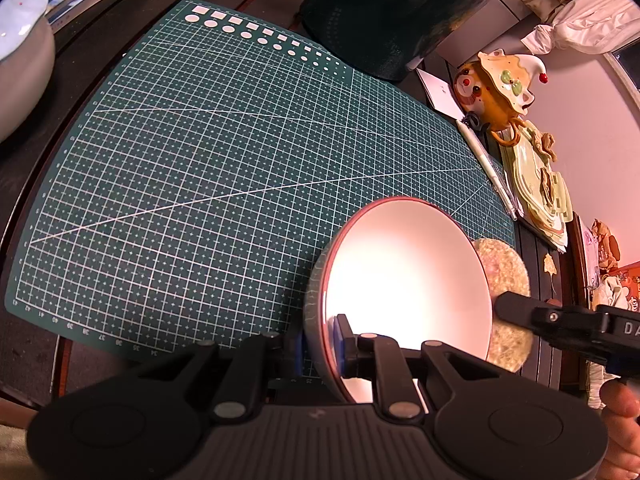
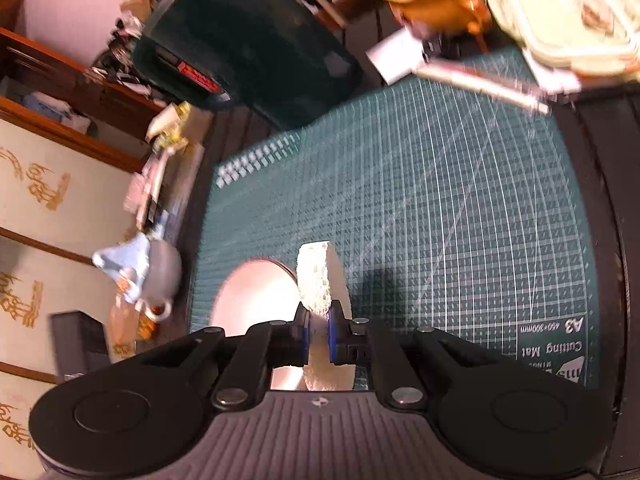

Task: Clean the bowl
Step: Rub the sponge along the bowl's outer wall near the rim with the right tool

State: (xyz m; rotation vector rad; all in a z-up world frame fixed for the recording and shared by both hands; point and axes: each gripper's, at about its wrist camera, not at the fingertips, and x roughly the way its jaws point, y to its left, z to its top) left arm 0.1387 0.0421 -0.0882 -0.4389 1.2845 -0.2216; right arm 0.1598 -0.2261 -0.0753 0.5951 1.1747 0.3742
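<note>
Two grippers at work over green cutting mat [image 1: 224, 168]. Far left in left wrist view: grey pot [image 1: 20, 64] on dark table [image 1: 100, 20], well apart from mat. Left gripper [image 1: 324, 340] clamped on near rim of bowl [image 1: 404, 284], bowl tilted on edge above mat's near right corner, pale inside facing right. Just right of bowl: round loofah scrubber [image 1: 506, 276] touching its rim, pinched edge-on by right gripper [image 2: 318, 334], jaws closed tight. Further right: white pen [image 1: 486, 164] along mat's edge, orange bear-faced pot [image 1: 488, 92], green dishes [image 1: 536, 184].

open cutting mat [image 1: 208, 168] left of bowl [image 1: 408, 280]
</note>
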